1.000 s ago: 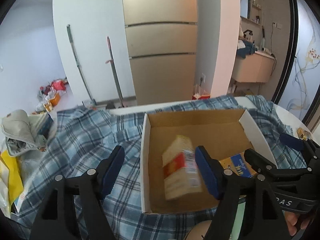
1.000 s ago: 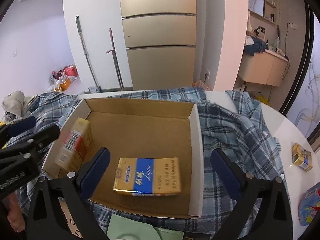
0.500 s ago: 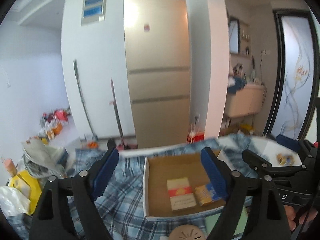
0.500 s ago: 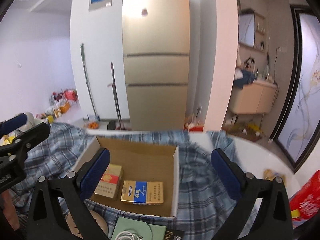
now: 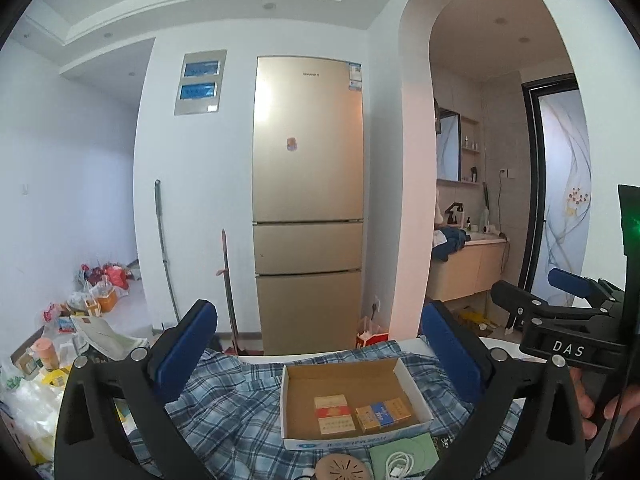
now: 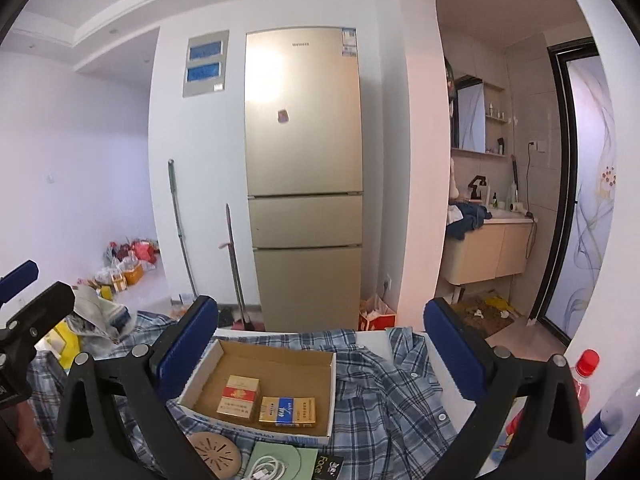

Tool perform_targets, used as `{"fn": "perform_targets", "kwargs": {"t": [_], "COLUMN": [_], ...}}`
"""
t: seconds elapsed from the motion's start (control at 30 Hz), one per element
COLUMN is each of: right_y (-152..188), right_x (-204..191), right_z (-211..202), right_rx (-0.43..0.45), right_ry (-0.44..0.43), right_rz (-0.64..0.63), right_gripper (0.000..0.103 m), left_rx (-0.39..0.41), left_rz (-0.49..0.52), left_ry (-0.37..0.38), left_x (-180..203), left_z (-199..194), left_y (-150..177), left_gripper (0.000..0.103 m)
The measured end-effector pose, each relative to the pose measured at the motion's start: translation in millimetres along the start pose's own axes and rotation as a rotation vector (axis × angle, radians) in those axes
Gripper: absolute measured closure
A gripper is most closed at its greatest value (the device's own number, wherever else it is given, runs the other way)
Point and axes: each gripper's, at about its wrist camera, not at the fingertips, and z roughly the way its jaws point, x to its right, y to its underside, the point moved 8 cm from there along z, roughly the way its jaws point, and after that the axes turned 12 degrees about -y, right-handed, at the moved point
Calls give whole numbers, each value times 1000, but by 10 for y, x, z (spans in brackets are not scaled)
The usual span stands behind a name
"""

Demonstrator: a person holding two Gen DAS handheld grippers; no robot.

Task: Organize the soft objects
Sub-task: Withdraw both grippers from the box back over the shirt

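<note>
Two packs [image 6: 266, 400] in the box [image 6: 276, 354] — below both grippers' spread, empty fingers [image 6: 188, 344].

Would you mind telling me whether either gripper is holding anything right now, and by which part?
Nothing is held. The left gripper and right gripper are both open and raised above the table; the red pack and blue pack lie flat in the cardboard box.

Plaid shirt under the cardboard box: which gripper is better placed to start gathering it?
Right, probably. The right gripper is open, and the plaid shirt's bunched, buttoned part lies uncovered below it, right of the cardboard box. The left gripper, also open, faces flatter cloth.
</note>
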Motion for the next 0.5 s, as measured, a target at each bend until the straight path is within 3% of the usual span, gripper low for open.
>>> {"fn": "perform_targets", "kwargs": {"t": [0.2,0.33,0.5], "right_y": [221,433,790], "right_x": [-52,-67,-135], "right_z": [-112,-171,-168], "right_rx": [4,5,-35], "right_ry": [-18,16,9], "right_rz": [31,14,11], "right_gripper": [0,0,0], "left_rx": [-7,-6,-38], "left_rz": [-3,11,11], "left_ry": [6,1,1], "left_x": [-69,-108,-157], "left_z": [-205,-321,-381], "left_y": [165,346,658], "left_gripper": [0,0,0]}}
